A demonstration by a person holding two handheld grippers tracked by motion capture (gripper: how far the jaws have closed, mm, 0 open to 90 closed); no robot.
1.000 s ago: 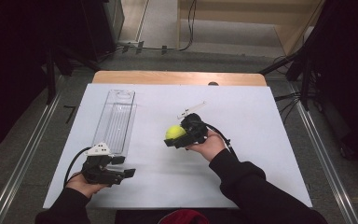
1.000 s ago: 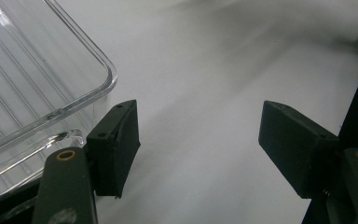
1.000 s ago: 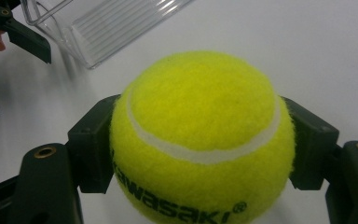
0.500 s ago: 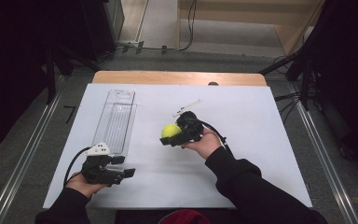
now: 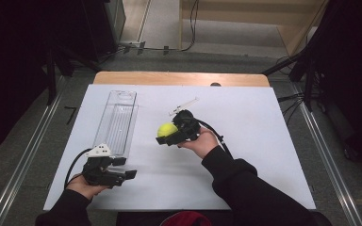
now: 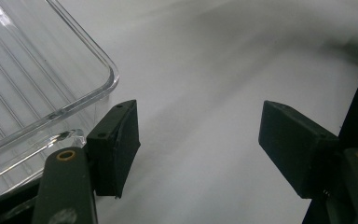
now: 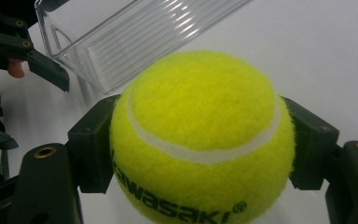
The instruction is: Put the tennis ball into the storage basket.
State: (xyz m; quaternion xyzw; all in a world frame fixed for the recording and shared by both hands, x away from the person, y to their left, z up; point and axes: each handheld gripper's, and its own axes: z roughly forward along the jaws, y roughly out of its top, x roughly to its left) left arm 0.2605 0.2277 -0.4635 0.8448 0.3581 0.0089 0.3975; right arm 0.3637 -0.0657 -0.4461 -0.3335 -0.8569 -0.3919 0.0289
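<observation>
A yellow tennis ball is held above the white table near its middle, with my right gripper shut on it. In the right gripper view the ball bulges between the two black jaws of the right gripper and reads "Kawasaki". A long clear plastic tray lies to the ball's left, lengthwise away from me, and looks empty; in the right gripper view the tray is just beyond the ball. My left gripper rests open on the table by the tray's near end. Its jaws stand apart with nothing between, next to the tray's corner.
A small clear plastic piece lies on the white table cover just beyond my right gripper. A dark knob sits at the wooden far edge. Metal rails run down both sides of the table, and cables trail on the floor behind.
My right gripper has carried the ball a little to the left, closer to the tray. The left gripper has stayed where it was.
</observation>
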